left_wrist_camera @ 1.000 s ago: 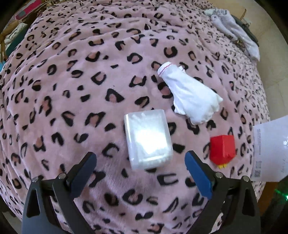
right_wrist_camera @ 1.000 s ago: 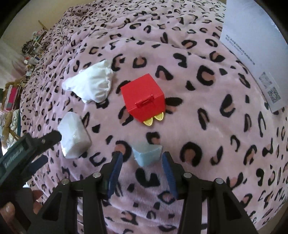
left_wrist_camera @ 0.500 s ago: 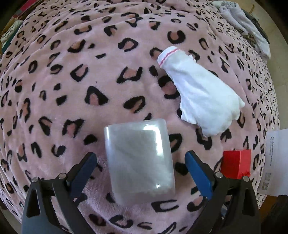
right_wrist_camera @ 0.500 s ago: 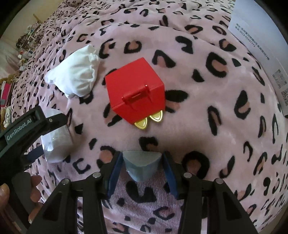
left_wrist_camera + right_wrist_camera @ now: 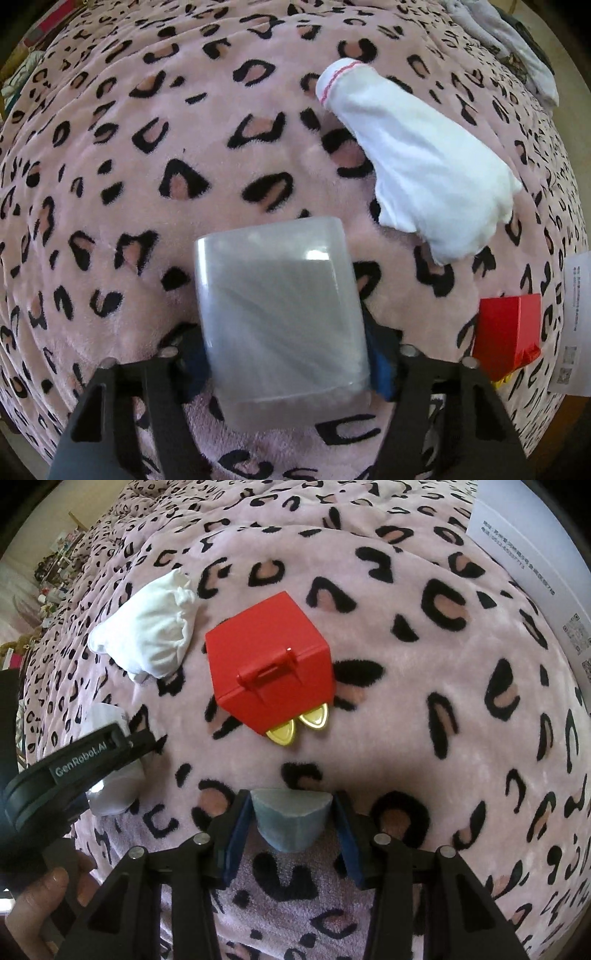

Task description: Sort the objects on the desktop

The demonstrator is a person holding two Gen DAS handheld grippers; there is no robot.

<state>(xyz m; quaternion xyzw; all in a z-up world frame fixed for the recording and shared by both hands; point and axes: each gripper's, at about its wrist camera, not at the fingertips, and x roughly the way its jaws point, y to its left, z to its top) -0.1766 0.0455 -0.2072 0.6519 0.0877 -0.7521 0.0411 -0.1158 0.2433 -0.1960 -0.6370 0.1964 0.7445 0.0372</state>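
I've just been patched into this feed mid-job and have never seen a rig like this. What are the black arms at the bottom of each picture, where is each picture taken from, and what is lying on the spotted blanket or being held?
There is no robot: a person holds a two-finger gripper in each hand, each with a fisheye camera looking along its fingers. The black arms are those fingers.

The left wrist view shows the left gripper, whose jaws have just been closing, on both sides of a clear plastic box. Beyond it lie a white glove, a red box and a printed sheet on the leopard-print blanket.

The right wrist view shows the right gripper with a small pale blue block between its pads, apparently gripped. The left gripper and the hand holding it appear at the left edge.
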